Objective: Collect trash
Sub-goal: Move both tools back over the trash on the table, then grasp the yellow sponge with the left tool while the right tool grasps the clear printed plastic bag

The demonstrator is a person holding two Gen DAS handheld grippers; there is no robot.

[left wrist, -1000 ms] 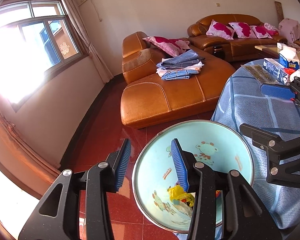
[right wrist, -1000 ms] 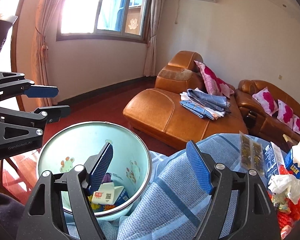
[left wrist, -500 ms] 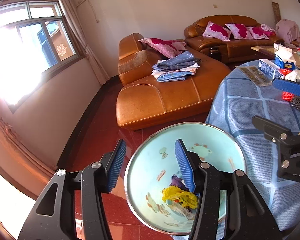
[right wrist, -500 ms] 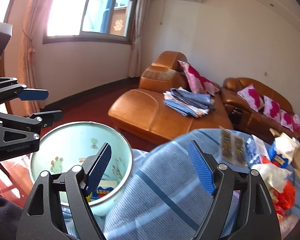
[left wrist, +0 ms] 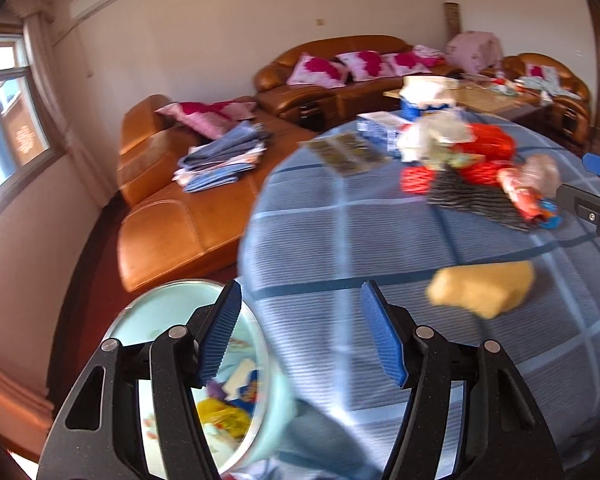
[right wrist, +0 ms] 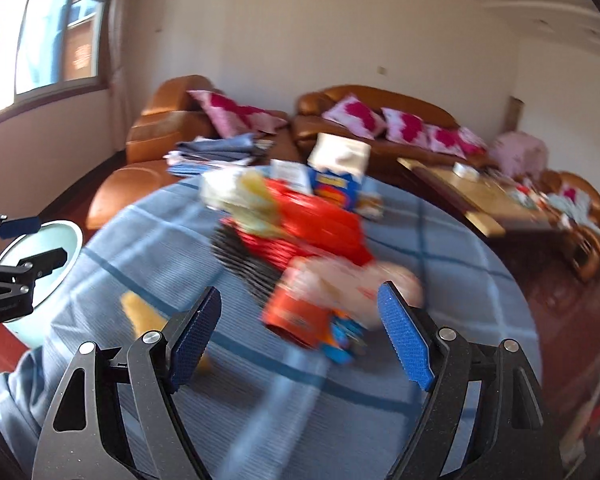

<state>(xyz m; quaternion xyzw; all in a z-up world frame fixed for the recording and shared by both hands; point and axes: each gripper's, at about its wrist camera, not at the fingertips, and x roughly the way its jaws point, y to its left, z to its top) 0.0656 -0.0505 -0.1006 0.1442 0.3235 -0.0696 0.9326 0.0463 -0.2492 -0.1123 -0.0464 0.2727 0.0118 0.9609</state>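
Note:
A light-blue waste bin [left wrist: 140,308] with a metal rim stands on the floor beside the round table and holds wrappers [left wrist: 220,416]. My left gripper [left wrist: 300,336] hangs over the table's edge next to the bin, its jaws opening with nothing between them. A yellow lump [left wrist: 484,288] lies on the blue checked cloth ahead of it. My right gripper [right wrist: 300,336] is open and empty, just short of an orange wrapper [right wrist: 300,312] at the near end of a blurred trash pile with a red bag [right wrist: 312,224]. The bin [right wrist: 48,240] and left gripper [right wrist: 12,248] show at the left.
The table [left wrist: 340,240] carries a blue tissue box [right wrist: 336,184], flat packets [left wrist: 348,152] and a black-striped sheet [left wrist: 472,196]. Orange leather sofas [left wrist: 172,216] with pink cushions and folded cloth stand behind. A wooden coffee table [right wrist: 480,196] is at the far right.
Both views have swung right, from over the bin to the table top. The bin has slid to the lower left. The left jaws stand wider than before. Both pictures are now motion-blurred.

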